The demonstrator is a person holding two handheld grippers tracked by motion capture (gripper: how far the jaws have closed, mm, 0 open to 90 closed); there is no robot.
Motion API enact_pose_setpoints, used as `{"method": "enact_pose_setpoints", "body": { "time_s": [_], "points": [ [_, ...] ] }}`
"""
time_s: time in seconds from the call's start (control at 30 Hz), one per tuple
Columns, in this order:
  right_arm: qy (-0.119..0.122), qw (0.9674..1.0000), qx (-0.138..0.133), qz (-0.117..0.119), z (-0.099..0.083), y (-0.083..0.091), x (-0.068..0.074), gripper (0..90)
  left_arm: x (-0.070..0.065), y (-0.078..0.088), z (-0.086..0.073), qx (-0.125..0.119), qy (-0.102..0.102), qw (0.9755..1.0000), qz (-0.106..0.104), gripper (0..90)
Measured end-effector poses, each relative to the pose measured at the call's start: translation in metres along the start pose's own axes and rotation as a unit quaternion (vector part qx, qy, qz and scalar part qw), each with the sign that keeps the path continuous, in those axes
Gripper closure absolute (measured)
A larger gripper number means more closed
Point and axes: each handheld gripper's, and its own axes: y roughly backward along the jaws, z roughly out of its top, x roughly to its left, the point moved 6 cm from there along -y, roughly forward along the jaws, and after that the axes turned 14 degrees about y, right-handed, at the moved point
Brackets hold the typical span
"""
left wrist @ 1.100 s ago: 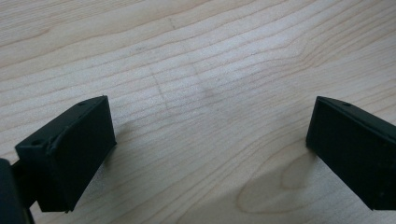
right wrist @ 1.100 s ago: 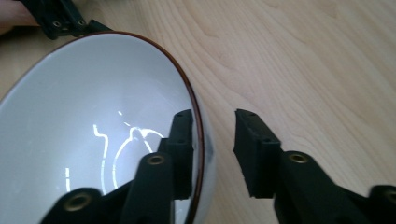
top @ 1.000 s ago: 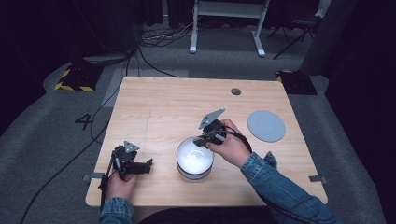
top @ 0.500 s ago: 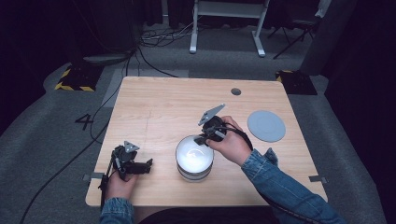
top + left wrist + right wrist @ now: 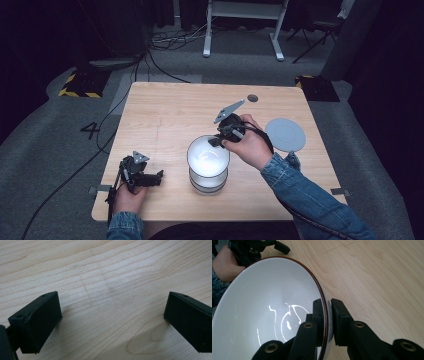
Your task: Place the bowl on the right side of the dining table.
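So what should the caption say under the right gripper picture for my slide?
The right gripper pinches the rim of a white bowl above a wooden table.

On the table (image 5: 165,107), a bowl (image 5: 208,156) sits near the front edge, with a disc (image 5: 285,134) to its right.

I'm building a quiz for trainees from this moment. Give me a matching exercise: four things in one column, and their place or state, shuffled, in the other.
Things:
1. left gripper
2. right gripper
3. white bowl
4. grey disc

Places or states:
A. lies flat near the table's right edge
B. open, nothing between its fingers, over bare wood
C. topmost of a stack near the table's front
D. shut on a thin rim, one finger inside, one outside

Pairs: 1-B, 2-D, 3-C, 4-A
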Motion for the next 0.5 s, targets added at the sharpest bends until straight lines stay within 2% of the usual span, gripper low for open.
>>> {"method": "enact_pose_setpoints", "body": {
  "time_s": [0.27,0.5],
  "points": [
    [-0.008,0.9998,-0.009,-0.016,0.008,0.012,-0.015,81.9,0.0,0.0,0.0,0.0,0.0,1.0,0.0,1.4],
    [-0.019,0.9992,-0.012,-0.033,0.009,0.02,-0.029,81.9,0.0,0.0,0.0,0.0,0.0,1.0,0.0,1.4]
  ]
}}
